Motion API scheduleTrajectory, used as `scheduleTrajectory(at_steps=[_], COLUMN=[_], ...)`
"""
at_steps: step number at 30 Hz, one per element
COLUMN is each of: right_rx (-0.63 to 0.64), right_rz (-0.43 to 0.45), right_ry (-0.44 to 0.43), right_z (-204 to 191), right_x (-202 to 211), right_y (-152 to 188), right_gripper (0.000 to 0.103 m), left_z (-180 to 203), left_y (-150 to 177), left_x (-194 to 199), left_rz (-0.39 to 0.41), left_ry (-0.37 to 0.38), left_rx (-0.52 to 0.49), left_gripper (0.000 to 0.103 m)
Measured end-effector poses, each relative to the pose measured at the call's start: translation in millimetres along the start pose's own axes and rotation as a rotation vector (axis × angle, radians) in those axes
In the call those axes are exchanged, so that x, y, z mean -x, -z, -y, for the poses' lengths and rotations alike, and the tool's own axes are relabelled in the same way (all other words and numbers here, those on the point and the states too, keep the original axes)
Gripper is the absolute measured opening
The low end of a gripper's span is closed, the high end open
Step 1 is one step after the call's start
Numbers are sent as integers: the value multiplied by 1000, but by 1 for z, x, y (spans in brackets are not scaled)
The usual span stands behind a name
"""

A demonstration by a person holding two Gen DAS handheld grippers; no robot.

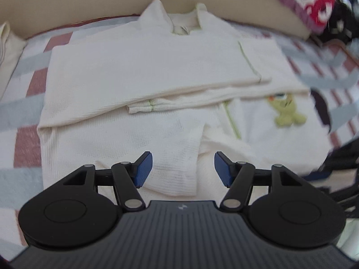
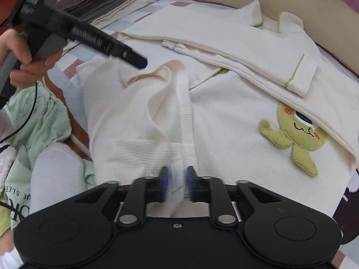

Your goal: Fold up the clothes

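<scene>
While the cream shirt [image 2: 235,116] lies flat on the striped bedsheet [image 1: 24,103], sleeves folded across | right gripper [image 2: 177,183] pinches its ribbed hem | left gripper [image 1: 183,168] spread above it | mint garment [image 2: 40,121] beside.

Waffle-knit cream cloth shirt [image 1: 143,71], matt black plastic right gripper [image 2: 177,183], ribbed blue fingers [image 1: 143,168]

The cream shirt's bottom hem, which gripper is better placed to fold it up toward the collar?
Right, likely. The right gripper already has its jaws closed on the ribbed hem of the cream shirt. The left gripper hovers over the shirt, jaws open, holding nothing.
</scene>
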State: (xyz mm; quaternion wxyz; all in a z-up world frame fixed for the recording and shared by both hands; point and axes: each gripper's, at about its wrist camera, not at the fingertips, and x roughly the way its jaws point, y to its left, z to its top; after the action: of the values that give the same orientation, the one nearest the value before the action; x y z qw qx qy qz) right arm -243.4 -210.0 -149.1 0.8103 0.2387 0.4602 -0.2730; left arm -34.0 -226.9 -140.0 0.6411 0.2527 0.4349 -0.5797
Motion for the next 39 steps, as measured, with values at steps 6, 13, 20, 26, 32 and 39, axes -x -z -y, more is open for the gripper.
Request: scheduleTrajectory(at_steps=[6,13,20,26,32,39], right_rx=[-206,-334,-188,-94,-28,-45], right_rz=[-44,-103,41,88,23,61], right_ry=[-148,-385,-259,-82,66,79], right_z=[37,59,26,13,13,19], right_x=[-13,-25,13,47,35,35], right_y=[-1,0,-9,-19,-25,-30], right_gripper=[52,30,14,14,14,14], left_z=[-6,-16,-14,-36,-23,4], left_y=[-1,-3,-7,-13,-14,-11], left_x=[-10,-12,-2,9,-12,-33], left_rz=[-47,-114,-55,0,-13,-46], left_ry=[25,70,-7,81,95,-15], left_rx=[32,163,73,152,91,-128], left_gripper=[61,61,60,60,60,23])
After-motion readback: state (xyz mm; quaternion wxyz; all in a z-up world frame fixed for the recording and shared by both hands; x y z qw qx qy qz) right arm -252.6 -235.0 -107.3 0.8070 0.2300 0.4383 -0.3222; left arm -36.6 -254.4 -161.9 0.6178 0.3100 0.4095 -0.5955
